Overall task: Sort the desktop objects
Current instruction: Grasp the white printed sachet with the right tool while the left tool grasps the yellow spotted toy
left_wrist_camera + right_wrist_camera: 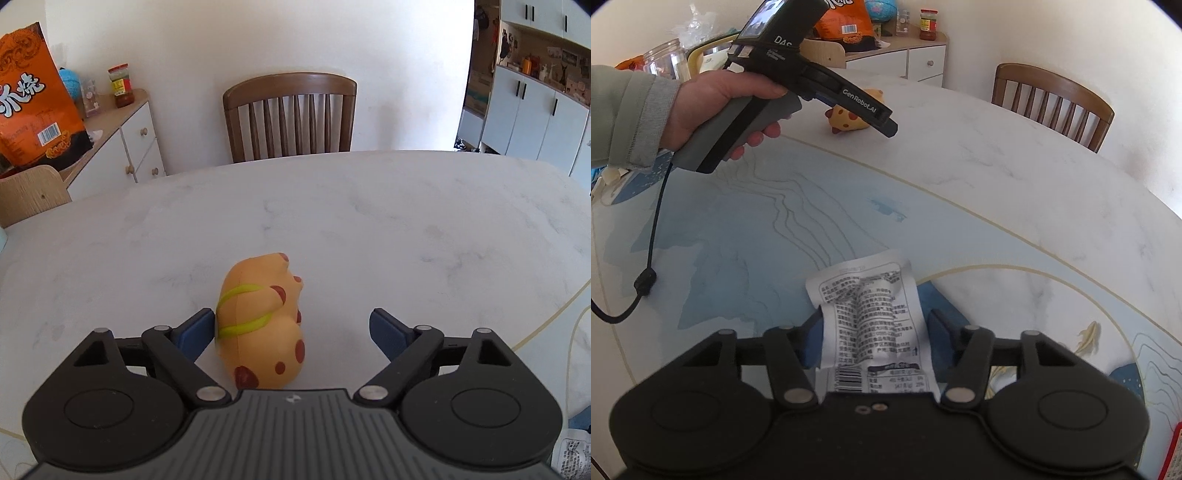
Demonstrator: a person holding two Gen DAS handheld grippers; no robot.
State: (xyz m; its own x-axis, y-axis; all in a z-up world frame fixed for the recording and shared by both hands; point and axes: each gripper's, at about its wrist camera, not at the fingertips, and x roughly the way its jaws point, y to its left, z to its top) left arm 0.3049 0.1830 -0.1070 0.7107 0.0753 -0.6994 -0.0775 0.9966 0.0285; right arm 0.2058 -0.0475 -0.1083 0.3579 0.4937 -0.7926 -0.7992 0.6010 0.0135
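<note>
Left claw (pixel 291 325) released astride the spotted toy (pixel 264 325), long axis along its fingers; right claw (pixel 873 332) around the white packet (pixel 873 321), grip uncertain.

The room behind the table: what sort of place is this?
Most likely a home dining room: a wooden chair at a marble-look table, a sideboard holding a sauce jar, and tall cupboards.

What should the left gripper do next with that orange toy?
Probably close. The toy lies on the table between the left gripper's fingers: one pad is at its side, the other well clear. Shifting slightly toward the toy to centre it first might steady the grip.
</note>
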